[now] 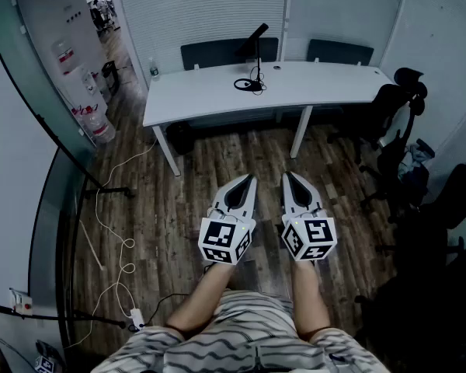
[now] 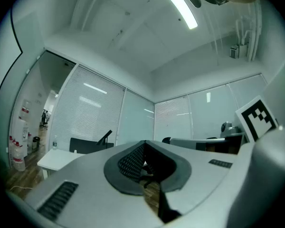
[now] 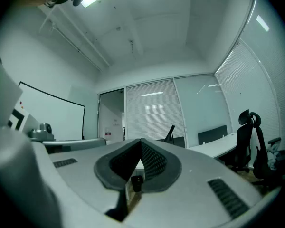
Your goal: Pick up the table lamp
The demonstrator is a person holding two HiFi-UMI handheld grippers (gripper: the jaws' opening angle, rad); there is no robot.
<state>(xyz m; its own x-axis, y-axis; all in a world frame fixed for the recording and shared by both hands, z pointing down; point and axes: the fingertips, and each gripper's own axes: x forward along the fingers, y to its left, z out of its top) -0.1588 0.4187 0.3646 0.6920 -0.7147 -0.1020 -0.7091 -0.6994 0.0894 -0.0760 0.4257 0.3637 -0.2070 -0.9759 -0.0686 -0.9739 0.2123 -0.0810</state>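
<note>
Your right gripper [image 3: 141, 141] has its jaws pressed together, tips meeting, with nothing caught between them. Past the tips, the table lamp [image 3: 171, 131] shows its dark slanted arm against the window blinds [image 3: 154, 110], well apart from the jaws. To the right, the white table [image 3: 218, 145] runs toward a black office chair [image 3: 245, 141]; a whiteboard [image 3: 52, 115] stands on the left.
</note>
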